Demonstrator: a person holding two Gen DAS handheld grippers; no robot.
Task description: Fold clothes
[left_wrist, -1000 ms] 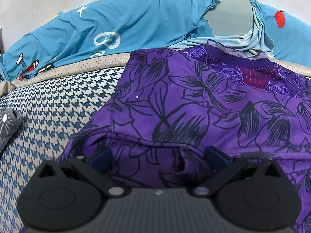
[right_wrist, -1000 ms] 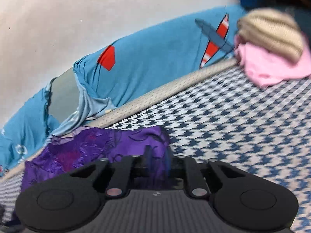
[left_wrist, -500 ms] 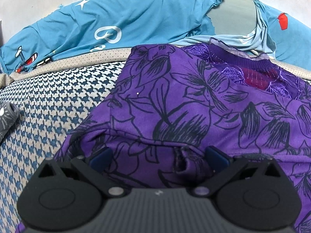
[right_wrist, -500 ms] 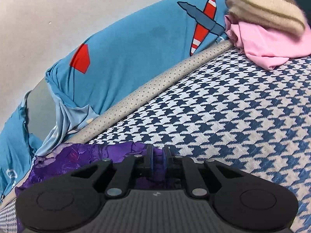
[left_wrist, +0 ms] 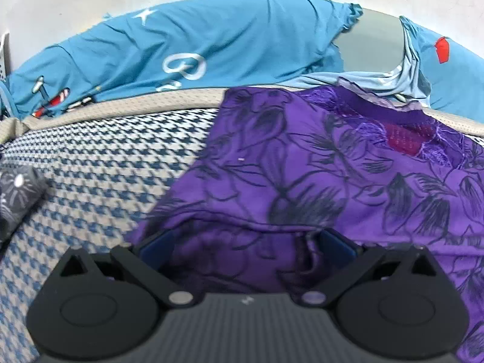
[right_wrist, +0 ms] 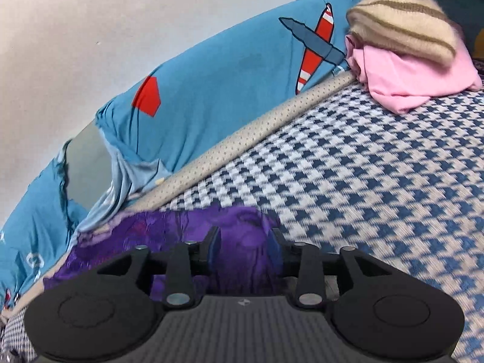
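Observation:
A purple garment with black flower print (left_wrist: 317, 166) lies on the houndstooth mattress (left_wrist: 99, 163), its embroidered neckline toward the far edge. My left gripper (left_wrist: 245, 245) is open, its blue pads spread wide over the near folded hem of the garment. In the right wrist view the garment's right edge (right_wrist: 242, 227) lies bunched between the fingers of my right gripper (right_wrist: 245, 245), which stands open with a gap between its pads.
A blue cartoon-print sheet (left_wrist: 211, 48) covers the headboard along the far edge. A folded pink garment (right_wrist: 414, 75) with a beige striped knit (right_wrist: 399, 27) on top sits at the far right. A grey patterned cloth (left_wrist: 18, 190) lies at left.
My right gripper was shut on the purple fabric and has now opened. It has swung right. My left gripper stayed open and edged slightly toward the garment.

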